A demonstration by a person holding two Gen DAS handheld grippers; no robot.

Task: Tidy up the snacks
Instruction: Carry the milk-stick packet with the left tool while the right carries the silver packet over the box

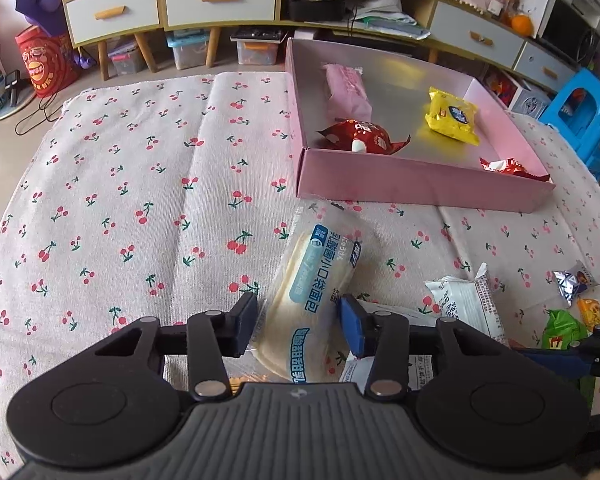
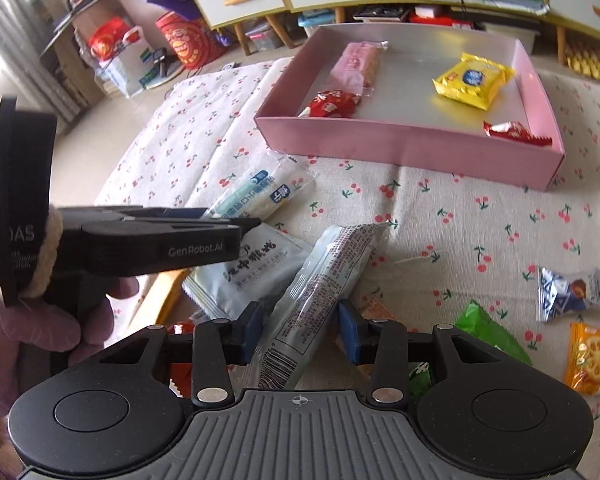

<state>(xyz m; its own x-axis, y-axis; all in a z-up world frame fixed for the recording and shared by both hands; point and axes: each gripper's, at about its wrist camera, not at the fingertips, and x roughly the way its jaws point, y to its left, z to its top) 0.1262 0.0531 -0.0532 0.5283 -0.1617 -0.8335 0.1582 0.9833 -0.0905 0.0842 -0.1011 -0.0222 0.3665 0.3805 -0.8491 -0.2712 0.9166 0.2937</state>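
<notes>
Between the left gripper's pads sits a cream bread packet, clamped on both sides, just short of the pink box. The right gripper is closed on a clear wrapped bar above the loose pile. Step in hand: pick-up, apparently. Next move calls for carrying each packet over the near wall and releasing beside the yellow packet.
</notes>
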